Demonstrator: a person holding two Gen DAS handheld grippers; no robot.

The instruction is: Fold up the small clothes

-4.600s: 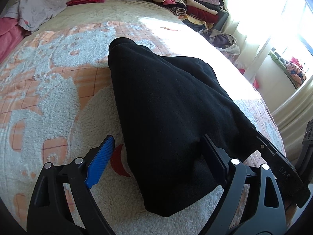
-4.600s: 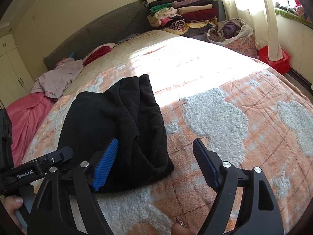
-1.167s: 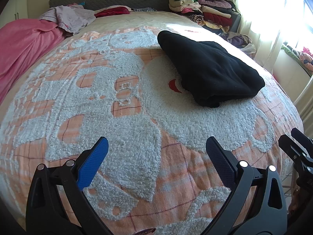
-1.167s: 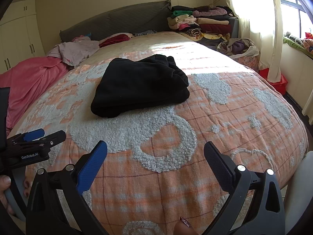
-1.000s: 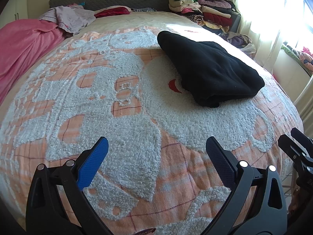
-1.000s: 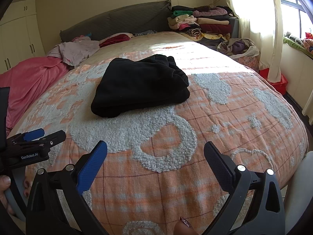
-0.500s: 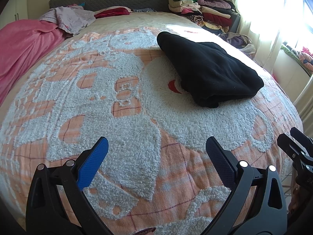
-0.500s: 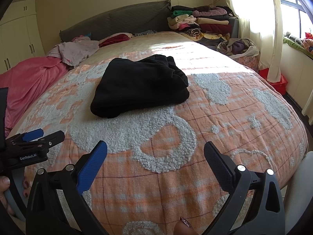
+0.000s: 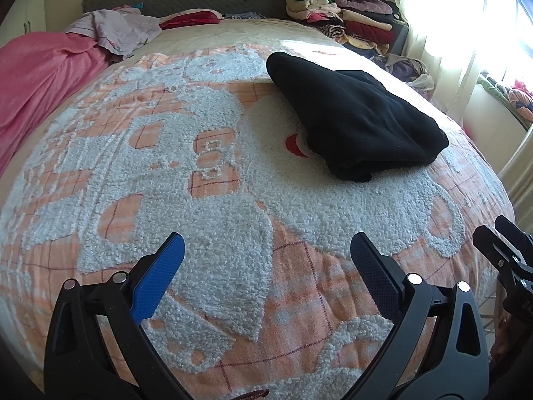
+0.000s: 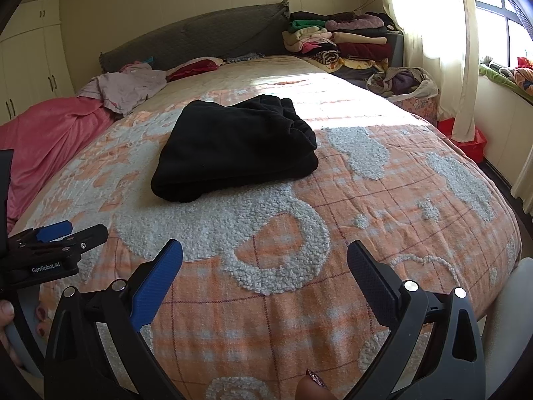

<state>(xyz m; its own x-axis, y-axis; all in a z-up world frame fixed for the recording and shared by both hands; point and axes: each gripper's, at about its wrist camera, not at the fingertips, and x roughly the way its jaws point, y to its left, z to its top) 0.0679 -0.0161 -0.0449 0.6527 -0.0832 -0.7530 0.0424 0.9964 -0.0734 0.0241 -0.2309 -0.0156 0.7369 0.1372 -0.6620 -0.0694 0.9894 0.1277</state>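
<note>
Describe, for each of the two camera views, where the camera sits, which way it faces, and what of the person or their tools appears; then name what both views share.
Left wrist: sits on the open left gripper near the foot of the bed, facing the headboard; the right gripper's tip shows at the right edge.
Right wrist: sits on the open right gripper, facing likewise; the left gripper and a hand show at left.
Shared: the folded black garment and the stacked clothes.

Matt black fleece garment [image 10: 233,146] lies on a nubbly, tufted cloth bedspread [image 10: 383,206]; claw pads [image 10: 156,286] look ribbed plastic.
</note>
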